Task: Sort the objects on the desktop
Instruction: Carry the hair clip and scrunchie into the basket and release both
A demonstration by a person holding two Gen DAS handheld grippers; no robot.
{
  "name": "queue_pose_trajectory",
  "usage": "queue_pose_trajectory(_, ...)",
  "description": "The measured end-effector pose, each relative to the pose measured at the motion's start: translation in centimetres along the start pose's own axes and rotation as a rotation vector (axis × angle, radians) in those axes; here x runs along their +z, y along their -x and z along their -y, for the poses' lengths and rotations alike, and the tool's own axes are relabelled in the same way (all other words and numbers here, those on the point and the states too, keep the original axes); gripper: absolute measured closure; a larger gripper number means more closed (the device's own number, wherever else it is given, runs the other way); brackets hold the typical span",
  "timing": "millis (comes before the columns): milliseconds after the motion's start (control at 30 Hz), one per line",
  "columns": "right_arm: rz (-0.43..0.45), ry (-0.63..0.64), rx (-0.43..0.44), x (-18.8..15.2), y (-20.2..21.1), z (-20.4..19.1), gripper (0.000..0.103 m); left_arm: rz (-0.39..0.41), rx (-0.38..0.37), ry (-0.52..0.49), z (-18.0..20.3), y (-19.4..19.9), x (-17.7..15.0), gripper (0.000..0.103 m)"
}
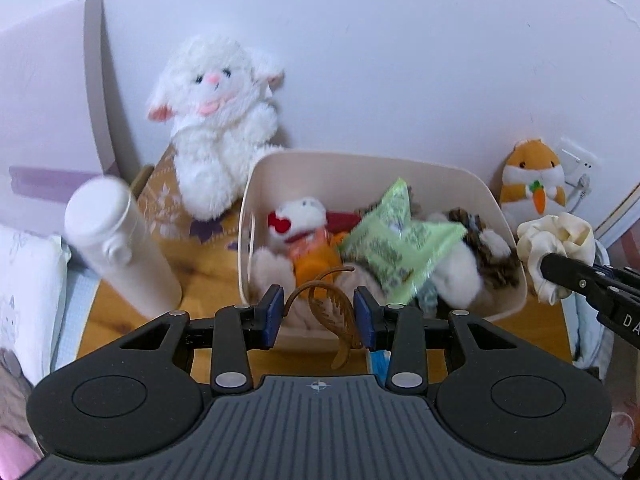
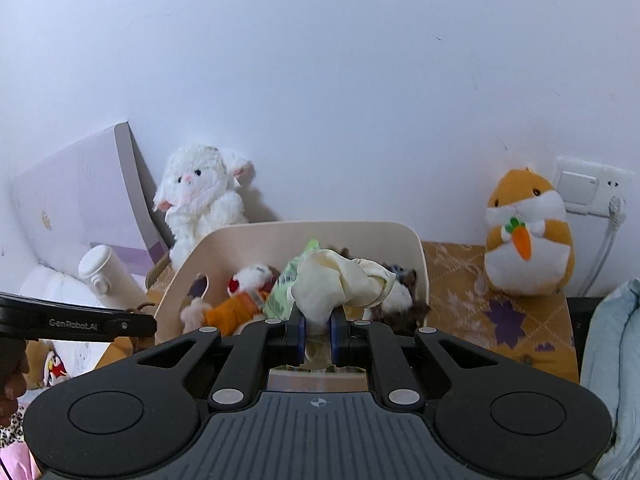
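Note:
A cream bin [image 1: 400, 164] [image 2: 304, 230] on the wooden table holds several things: a small plush in orange [image 1: 308, 236] [image 2: 240, 304], a green packet [image 1: 396, 240] [image 2: 286, 292], dark furry items [image 1: 484, 248]. My left gripper [image 1: 320, 320] is shut on a brown hair claw clip [image 1: 332, 316] at the bin's near rim. My right gripper [image 2: 318, 340] is shut on a cream scrunchie [image 2: 340, 284], held over the bin's near edge; the scrunchie [image 1: 556, 240] also shows at the right in the left wrist view.
A white lamb plush [image 1: 220, 120] [image 2: 200, 196] leans on the wall behind the bin. A white bottle [image 1: 120, 244] [image 2: 106, 276] stands left. An orange hamster plush [image 1: 532, 184] [image 2: 528, 240] sits right by a wall socket [image 2: 580, 188].

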State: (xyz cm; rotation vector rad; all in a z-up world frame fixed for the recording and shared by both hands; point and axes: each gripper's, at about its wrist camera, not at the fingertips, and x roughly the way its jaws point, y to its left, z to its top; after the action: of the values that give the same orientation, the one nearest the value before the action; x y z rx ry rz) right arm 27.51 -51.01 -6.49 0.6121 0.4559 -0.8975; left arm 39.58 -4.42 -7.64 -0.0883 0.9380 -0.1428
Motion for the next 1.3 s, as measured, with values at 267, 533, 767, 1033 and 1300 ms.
queue_pose_trajectory(267,-0.024,-0.018,-0.009,2.5,-4.4,-0.5,0.092,0.005,0.034,-0.028,0.7,-4.2,2.6,0.064)
queue_pose_trajectory(533,-0.091,-0.06,-0.025,2.8,-9.6,0.0,0.092,-0.025,0.042,-0.043,1.5,-8.5,3.9,0.063)
queue_pose_trajectory(767,-0.161,-0.043,-0.036,1.8,-13.0,-0.2,0.091,-0.07,0.025,-0.03,1.4,-11.3,3.9,0.062)
queue_pose_trajectory(1033,-0.188,0.016,-0.065,0.5,-14.0,-0.6,0.057,-0.055,0.019,-0.015,0.8,-11.8,3.5,0.027)
queue_pose_trajectory(1300,-0.158,0.071,-0.078,-0.4,-12.0,-2.0,0.013,-0.013,0.027,-0.036,0.3,-9.8,2.9,0.022)
